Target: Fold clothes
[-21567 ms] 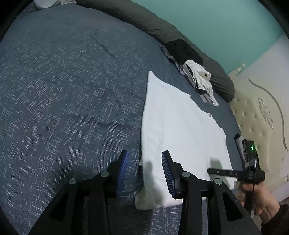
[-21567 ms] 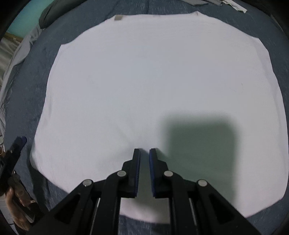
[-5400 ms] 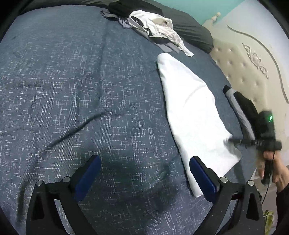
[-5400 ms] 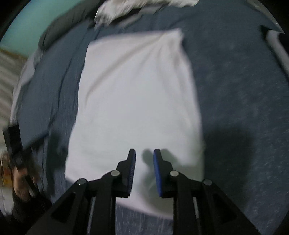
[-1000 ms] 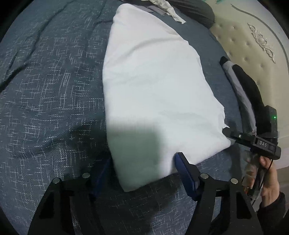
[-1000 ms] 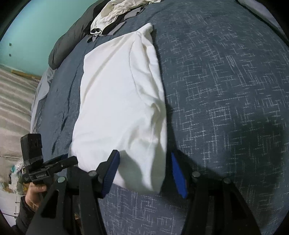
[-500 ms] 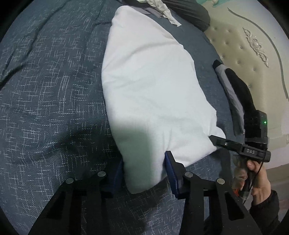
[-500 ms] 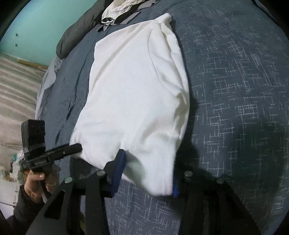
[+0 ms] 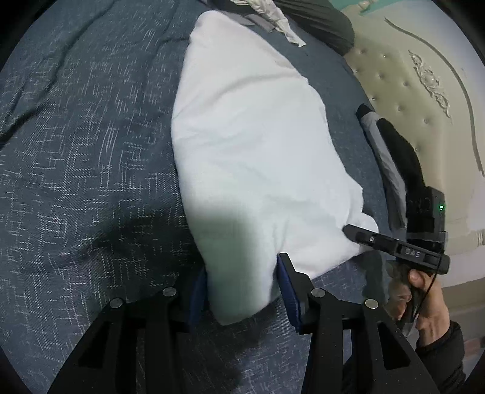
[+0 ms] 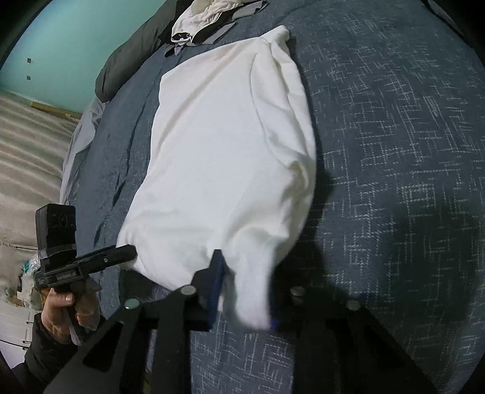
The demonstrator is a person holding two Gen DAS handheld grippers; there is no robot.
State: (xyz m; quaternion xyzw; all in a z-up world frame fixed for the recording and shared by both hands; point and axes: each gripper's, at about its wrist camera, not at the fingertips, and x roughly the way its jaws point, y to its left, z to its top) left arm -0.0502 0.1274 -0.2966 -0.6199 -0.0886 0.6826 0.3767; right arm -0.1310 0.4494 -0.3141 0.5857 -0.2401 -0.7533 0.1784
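Note:
A white garment [image 9: 251,136], folded into a long strip, lies on the dark blue bedspread [image 9: 75,151]. My left gripper [image 9: 241,288] is shut on the strip's near left corner, its blue pads pressed into the cloth from both sides. In the right wrist view the same garment [image 10: 218,151] runs away from me. My right gripper [image 10: 245,297] has its near right corner bunched between the pads, and its jaws are closing on it. Each wrist view also shows the other gripper, held in a hand: the right gripper [image 9: 379,239] and the left gripper [image 10: 106,257].
A heap of unfolded clothes [image 10: 209,18] and a dark pillow [image 9: 318,24] lie at the far end of the bed. A black and grey garment [image 9: 391,151] lies along the bed edge by the cream padded headboard [image 9: 424,91]. Beyond the left edge is floor [image 10: 27,151].
Both grippers' jaws have narrowed from wide apart onto the garment's two near corners. The near edge has bunched up between the pads. The hands have barely shifted.

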